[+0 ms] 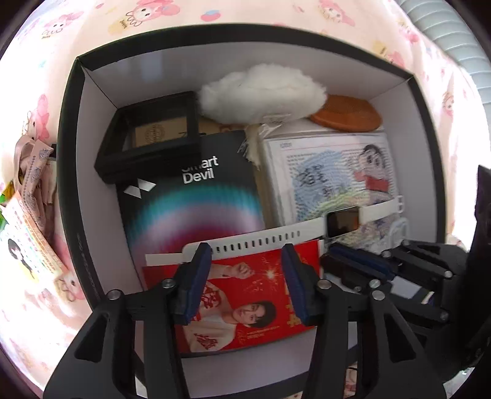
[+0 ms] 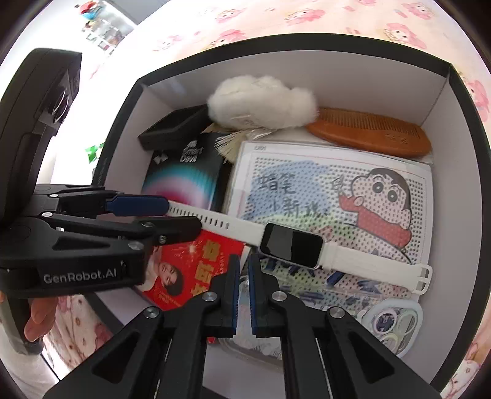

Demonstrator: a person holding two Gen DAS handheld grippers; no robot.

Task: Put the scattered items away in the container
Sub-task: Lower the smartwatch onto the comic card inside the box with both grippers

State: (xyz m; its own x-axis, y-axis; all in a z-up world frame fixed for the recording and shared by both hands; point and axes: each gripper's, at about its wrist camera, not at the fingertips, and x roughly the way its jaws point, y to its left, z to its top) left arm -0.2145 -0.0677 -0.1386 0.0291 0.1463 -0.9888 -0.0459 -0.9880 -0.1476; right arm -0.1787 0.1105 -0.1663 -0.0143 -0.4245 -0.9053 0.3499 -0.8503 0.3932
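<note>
White silicone at centre stage: smartwatch (image 2: pixel 290 245) laid flat inside the black-walled box (image 2: pixel 454 92), so already in the container, strap running from 9 o'clock to 4 o'clock across the contents in the right wrist view. Rests partly on a red card (image 2: pixel 196 270) at 7 o'clock and partly on a dotted cartoon sheet (image 2: pixel 337 196) at 3 o'clock, probably for want of bare floor. Left gripper (image 1: pixel 245 248) poised straight above, fingers spread wide either side of the strap's perforated end, pads apparently clear of it; by the look of it a release, not a grasp. Right gripper (image 2: pixel 244 261) parked at 6 o'clock just short of the watch face, fingers pressed almost together on nothing, seemingly on standby. Legible: "Smart Devil" on the dark gradient packet (image 1: pixel 196 196) at 10 o'clock; "GenRobot.AI" on the left gripper's body. Chinese characters on sheet and card, not surely readable. Farther back, fluffy white puff (image 1: pixel 260 89) at 12 o'clock, wooden comb (image 2: pixel 368 135) at 1, black frame case (image 1: pixel 153 138) at 11. Outside the box, at 9 o'clock in the left wrist view, printed pouch (image 1: pixel 33 165) lying on pink cartoon cloth (image 1: pixel 214 12), likely yet to be tidied.
</note>
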